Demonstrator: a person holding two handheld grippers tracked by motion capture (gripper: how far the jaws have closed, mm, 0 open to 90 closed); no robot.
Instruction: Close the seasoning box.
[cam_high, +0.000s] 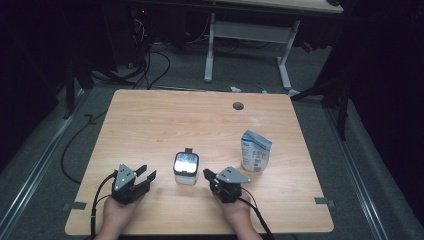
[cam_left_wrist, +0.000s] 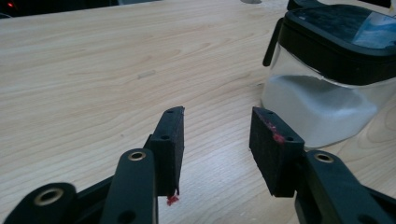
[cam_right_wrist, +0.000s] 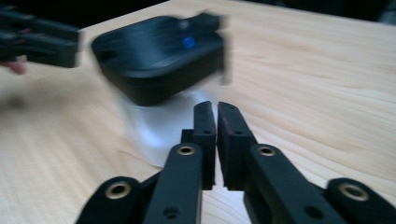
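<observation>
No legible text, brand, number or sign is found on any item. The blue and white soft pouch (cam_high: 256, 151) standing on the light wooden table (cam_high: 165, 120) carries blue printing, too small to read. The clear plastic container with the black lid (cam_high: 186, 169) shows glare on its lid; no label can be read.

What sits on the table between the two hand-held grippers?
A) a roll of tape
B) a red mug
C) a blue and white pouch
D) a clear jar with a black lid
D: in the high view the jar, clear with a black lid, stands between the left hand-held gripper and the right hand-held gripper; the pouch stands off to the right.
</observation>
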